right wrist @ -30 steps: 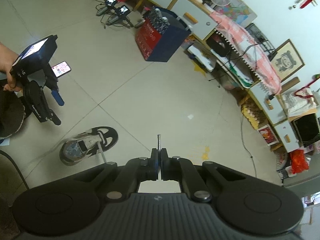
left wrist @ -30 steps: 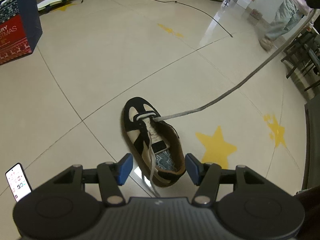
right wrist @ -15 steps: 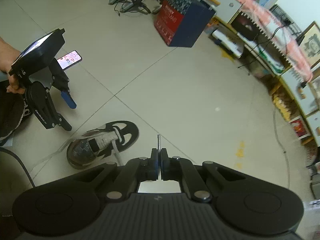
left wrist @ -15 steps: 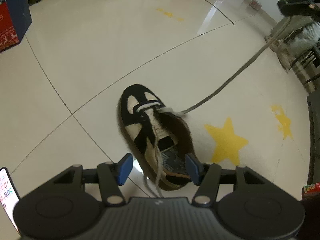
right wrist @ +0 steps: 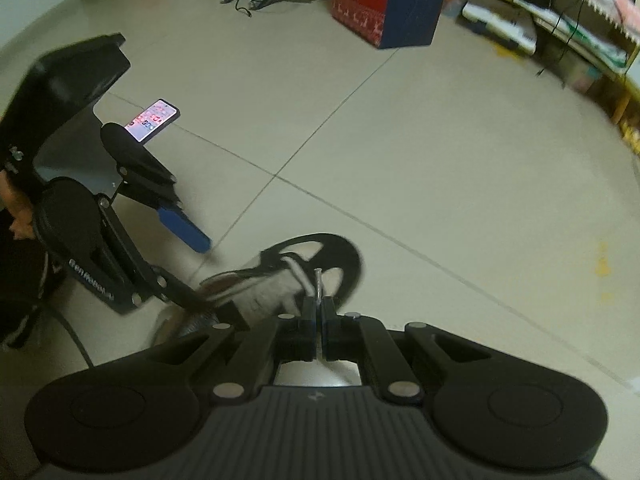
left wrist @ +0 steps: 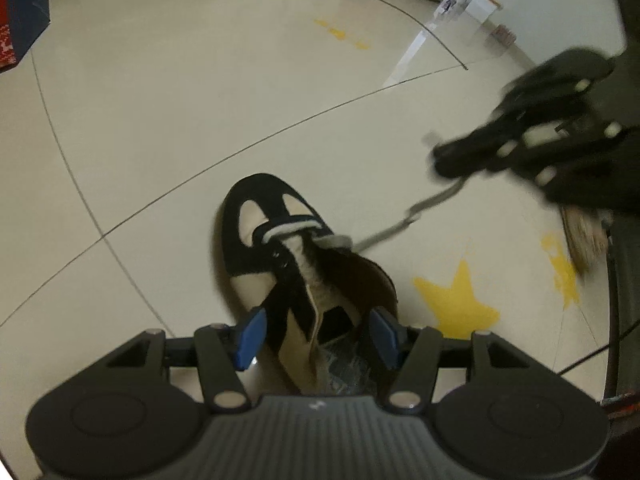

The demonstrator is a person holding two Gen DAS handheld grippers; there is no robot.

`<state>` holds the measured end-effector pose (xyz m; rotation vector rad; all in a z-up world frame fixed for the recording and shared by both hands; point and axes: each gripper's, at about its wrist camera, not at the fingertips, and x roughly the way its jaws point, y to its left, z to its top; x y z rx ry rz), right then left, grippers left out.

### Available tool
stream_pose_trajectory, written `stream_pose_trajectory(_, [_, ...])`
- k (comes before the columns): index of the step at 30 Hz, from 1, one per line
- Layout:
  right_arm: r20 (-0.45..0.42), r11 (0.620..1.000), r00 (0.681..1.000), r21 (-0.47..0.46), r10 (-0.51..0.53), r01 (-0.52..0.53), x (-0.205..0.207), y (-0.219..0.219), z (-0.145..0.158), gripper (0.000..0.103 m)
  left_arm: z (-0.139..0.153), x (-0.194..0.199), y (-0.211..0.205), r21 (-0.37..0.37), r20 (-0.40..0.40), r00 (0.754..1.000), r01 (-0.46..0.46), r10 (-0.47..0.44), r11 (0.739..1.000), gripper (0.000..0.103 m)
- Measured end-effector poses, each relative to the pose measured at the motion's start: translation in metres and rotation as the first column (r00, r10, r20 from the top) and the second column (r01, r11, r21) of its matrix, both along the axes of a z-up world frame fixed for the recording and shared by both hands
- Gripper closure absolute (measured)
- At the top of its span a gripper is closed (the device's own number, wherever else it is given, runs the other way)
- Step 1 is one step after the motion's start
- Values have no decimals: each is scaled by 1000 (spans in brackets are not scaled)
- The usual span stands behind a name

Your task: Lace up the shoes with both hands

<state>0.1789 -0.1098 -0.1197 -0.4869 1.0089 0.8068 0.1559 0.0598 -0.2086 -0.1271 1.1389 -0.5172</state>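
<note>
A black and cream shoe (left wrist: 272,248) lies on the tiled floor, toe pointing away in the left wrist view. My left gripper (left wrist: 318,338) is open, its blue pads (left wrist: 250,338) standing on either side of the shoe's rear collar; whether they touch it I cannot tell. A grey shoelace (left wrist: 400,228) runs from the front eyelets up to my right gripper (left wrist: 448,160), which is blurred at the right. In the right wrist view my right gripper (right wrist: 318,306) is shut on the shoelace tip (right wrist: 317,284), just above the shoe (right wrist: 328,256). The left gripper (right wrist: 212,276) stands at the shoe's heel.
A lit phone (right wrist: 152,120) lies on the floor beyond the left gripper. A navy and red Christmas bag (right wrist: 384,0) stands at the back, with low shelves (right wrist: 560,20) to its right. Yellow star stickers (left wrist: 456,304) mark the floor. A hand (right wrist: 16,216) holds the left gripper.
Both grippers have sunk toward the shoe. The right one came down steeply with the lace tip, shortening the lace's span. The left fingers now straddle the shoe's rear.
</note>
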Motion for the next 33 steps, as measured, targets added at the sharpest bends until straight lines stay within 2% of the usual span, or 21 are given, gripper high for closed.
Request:
stream_pose_trajectory(5, [-37,998,999,57,-28,30,1,8,-33,100,-9,10,-6,-12,13,1000,-10,10,1000,47])
stream_pose_trajectory(9, [-70,994,996,95,-48,54,5,10,-55,100,-14,17,-11,-8,49,999,-12,12,1000,53])
stream_pose_trajectory(11, [-90,992,995,111,-52,62,7,11,-66,100,-18,18,-13,2,54,998,-20,20,1000,58])
stream_pose_trajectory(14, [-114,987,992,143,-50,66,9,13,-76,100,-23,17,-10,19,56,997,-56,55,998,75])
stream_pose_trajectory(17, [-121,987,992,149,-37,55,9,19,-81,100,-24,14,1,-22,60,991,-115,116,993,85])
stream_pose_trajectory(18, [-118,988,993,145,-30,47,9,21,-83,100,-24,12,5,-33,65,988,-136,138,990,93])
stream_pose_trajectory(19, [-117,989,993,141,-23,40,8,22,-84,100,-25,10,10,-47,65,985,-159,162,986,96])
stream_pose_trajectory(24, [-119,992,993,123,-6,21,8,29,-88,100,-31,2,30,-113,45,963,-261,267,959,96])
stream_pose_trajectory(28, [-116,995,993,100,-1,12,11,37,-91,100,-27,-3,28,-96,61,959,-270,276,958,97])
stream_pose_trajectory(33, [-125,997,992,81,11,-1,16,41,-93,100,-32,1,26,-109,41,956,-285,291,952,97])
